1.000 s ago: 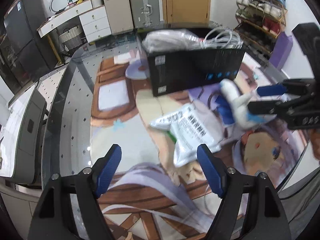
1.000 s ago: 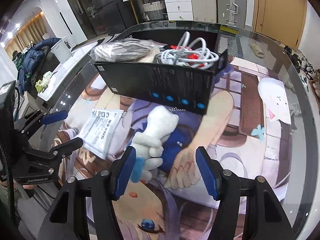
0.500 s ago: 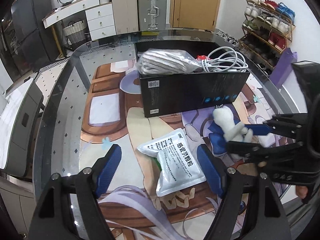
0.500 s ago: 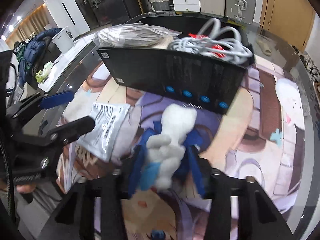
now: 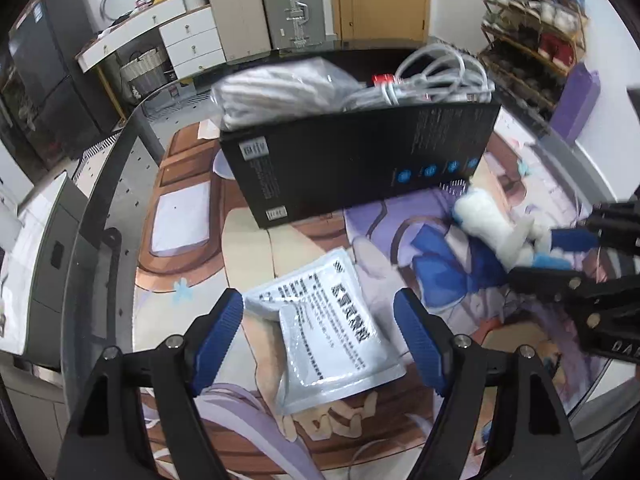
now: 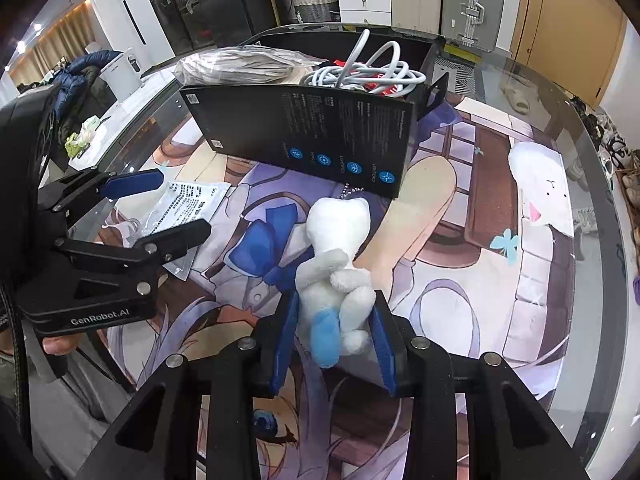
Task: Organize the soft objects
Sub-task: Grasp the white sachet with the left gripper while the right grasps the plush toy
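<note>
Right claw (image 6: pixel 334 344): blue pads closed in on the lower body of a white plush toy (image 6: pixel 338 268), its head pointing toward the black box (image 6: pixel 304 132); whether the toy is clear of the table cannot be told. Left claw (image 5: pixel 318 340): jaws spread wide, holding nothing, poised with the flat silver sachet (image 5: pixel 328 324) lying on the printed mat (image 6: pixel 500 280) between and just beyond its pads. Black box: open-topped, standing on the glass table (image 6: pixel 600 184) beyond both claws, already containing a bagged grey bundle (image 6: pixel 244 64) and a coil of white cable (image 6: pixel 372 72), both rising above the rim. Progress, as judged: two items stowed, the toy in hand but not yet boxed, the sachet untouched; roughly half the sorting remains. View notes: the right wrist camera shows the grip on the toy plainly, plus a short bead chain (image 6: pixel 352 191) at its head and the left claw seen side-on over the sachet; the left wrist camera shows the sachet's full outline and printed face, whereas the toy there appears only blurred at the right edge.
</note>
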